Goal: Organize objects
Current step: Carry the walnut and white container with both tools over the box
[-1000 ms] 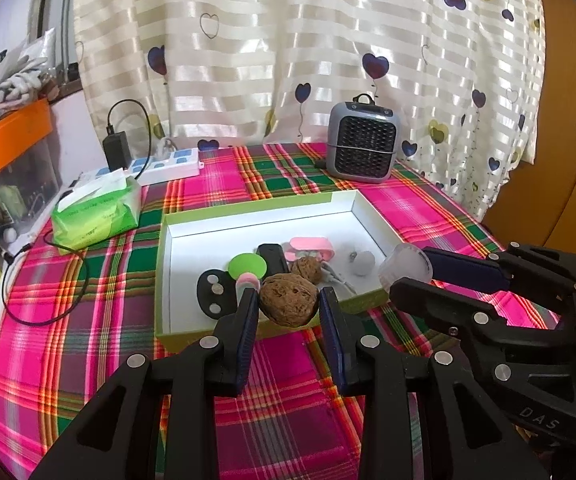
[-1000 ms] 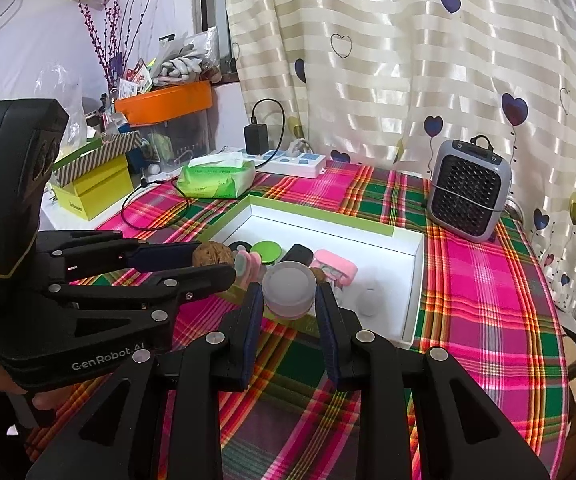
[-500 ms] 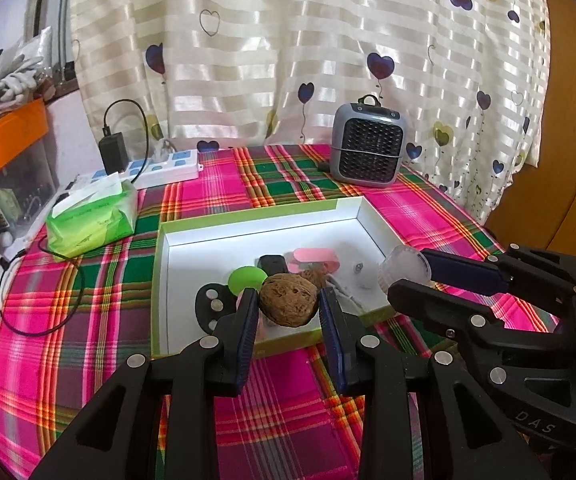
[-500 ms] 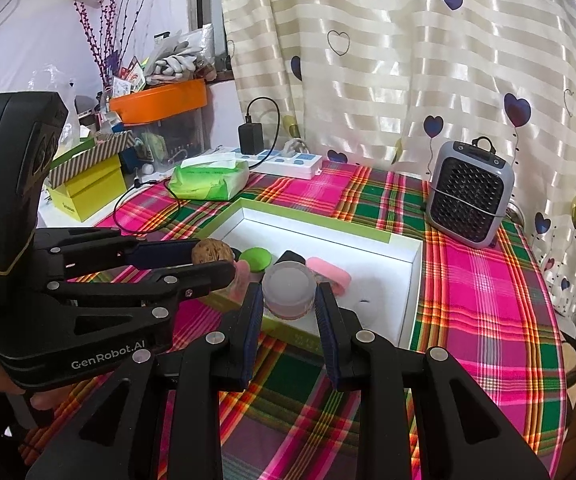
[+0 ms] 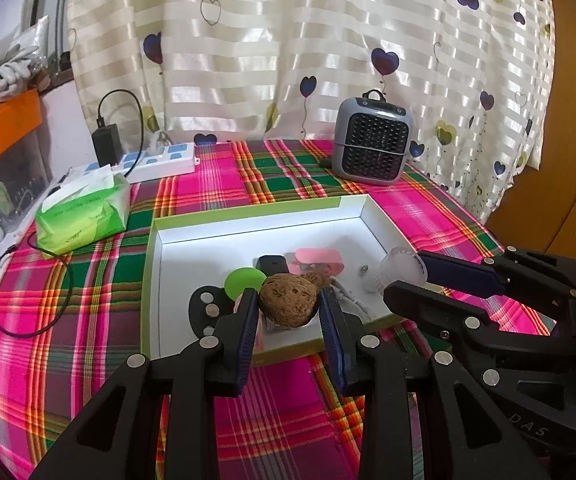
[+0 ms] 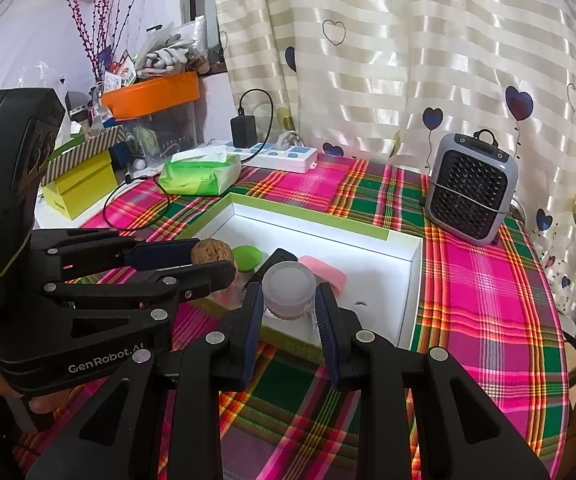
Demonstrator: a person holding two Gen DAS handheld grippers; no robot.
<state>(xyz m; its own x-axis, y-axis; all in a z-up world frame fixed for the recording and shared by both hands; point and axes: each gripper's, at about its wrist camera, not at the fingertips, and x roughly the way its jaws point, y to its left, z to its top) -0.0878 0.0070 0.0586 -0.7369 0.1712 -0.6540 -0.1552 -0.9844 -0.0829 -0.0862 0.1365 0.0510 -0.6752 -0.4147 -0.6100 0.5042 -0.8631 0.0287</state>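
My left gripper (image 5: pixel 288 306) is shut on a brown walnut (image 5: pixel 288 299), held above the near edge of the white tray with green rim (image 5: pixel 248 216). My right gripper (image 6: pixel 289 298) is shut on a small frosted white jar (image 6: pixel 288 290), also above the tray's near edge (image 6: pixel 308 222). In the tray lie a green round disc (image 5: pixel 244 280), a black item (image 5: pixel 273 263), a pink case (image 5: pixel 318 258), a second walnut (image 5: pixel 319 279) and a black piece with silver dots (image 5: pixel 206 304). The right gripper and jar (image 5: pixel 402 270) show at the right of the left wrist view.
A grey mini heater (image 5: pixel 372 144) stands behind the tray. A green tissue pack (image 5: pixel 84 212), a white power strip (image 5: pixel 156 162) with a black charger and cables lie at the left. A yellow box (image 6: pixel 78 188) and orange bin (image 6: pixel 152 94) stand beyond the plaid tablecloth.
Both grippers have pulled back and up a little from the tray, each still holding its object. The tray's contents have not moved.
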